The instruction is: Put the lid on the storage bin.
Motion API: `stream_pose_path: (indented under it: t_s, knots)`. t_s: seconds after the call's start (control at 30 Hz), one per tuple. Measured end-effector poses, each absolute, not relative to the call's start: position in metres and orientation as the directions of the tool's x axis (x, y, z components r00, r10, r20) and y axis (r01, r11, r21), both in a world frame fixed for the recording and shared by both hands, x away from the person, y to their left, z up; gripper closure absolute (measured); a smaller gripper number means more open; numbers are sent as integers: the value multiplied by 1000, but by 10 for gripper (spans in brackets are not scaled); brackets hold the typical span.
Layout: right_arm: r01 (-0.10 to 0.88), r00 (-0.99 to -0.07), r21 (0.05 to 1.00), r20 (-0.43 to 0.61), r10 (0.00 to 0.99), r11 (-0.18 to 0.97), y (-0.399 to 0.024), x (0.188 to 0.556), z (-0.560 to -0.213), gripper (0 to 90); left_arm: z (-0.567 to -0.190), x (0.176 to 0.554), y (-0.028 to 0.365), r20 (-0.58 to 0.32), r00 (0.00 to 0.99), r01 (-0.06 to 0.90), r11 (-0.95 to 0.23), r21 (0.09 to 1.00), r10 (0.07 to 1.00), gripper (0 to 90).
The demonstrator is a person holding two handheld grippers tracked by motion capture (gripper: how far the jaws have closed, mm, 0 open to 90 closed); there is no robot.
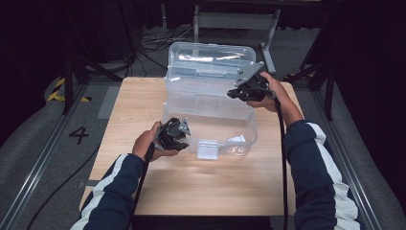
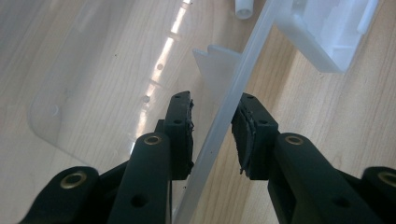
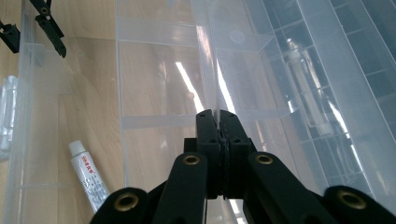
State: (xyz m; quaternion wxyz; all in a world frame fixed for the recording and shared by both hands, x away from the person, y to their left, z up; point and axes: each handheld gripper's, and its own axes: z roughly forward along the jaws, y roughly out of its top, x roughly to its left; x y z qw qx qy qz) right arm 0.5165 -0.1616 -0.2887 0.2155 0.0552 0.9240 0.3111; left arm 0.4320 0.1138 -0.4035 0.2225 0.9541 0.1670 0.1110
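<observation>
- My left gripper (image 1: 178, 135), lower centre-left, is straddling the near wall of one clear box (image 1: 210, 112), jaws apart.
- One white tube (image 3: 90, 175) is lying inside.
- My right gripper (image 1: 238, 92), upper right, is pinching the insert tray's (image 1: 225, 100) edge.

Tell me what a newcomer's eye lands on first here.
The big clear plastic box at the middle of the wooden table, lid up. The right gripper is shut on a thin clear panel inside it, and the left gripper straddles the front wall. A small white tube lies in the box.
</observation>
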Motion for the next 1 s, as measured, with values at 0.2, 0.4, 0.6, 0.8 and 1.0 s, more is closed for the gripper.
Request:
stream_pose_path:
  t_s: [0.2,0.4,0.6,0.8,1.0]
  knots:
    - [-36,-902,606,-362,235,795,-162,514,-290,887,-404,432,114,141,918,268,-843,467,370,682]
    - [-39,-899,610,-367,239,792,-162,511,-292,885,-404,431,113,144,917,266,-841,471,371,675]
    - [-48,-895,619,-376,242,784,-163,507,-294,884,-404,430,111,147,915,269,-839,473,376,671]
    - [-55,-888,607,-393,239,793,-163,502,-294,876,-405,430,106,156,918,254,-841,477,366,669]
    - [-60,-893,614,-386,233,787,-164,498,-296,875,-404,430,106,155,918,255,-841,477,366,670]
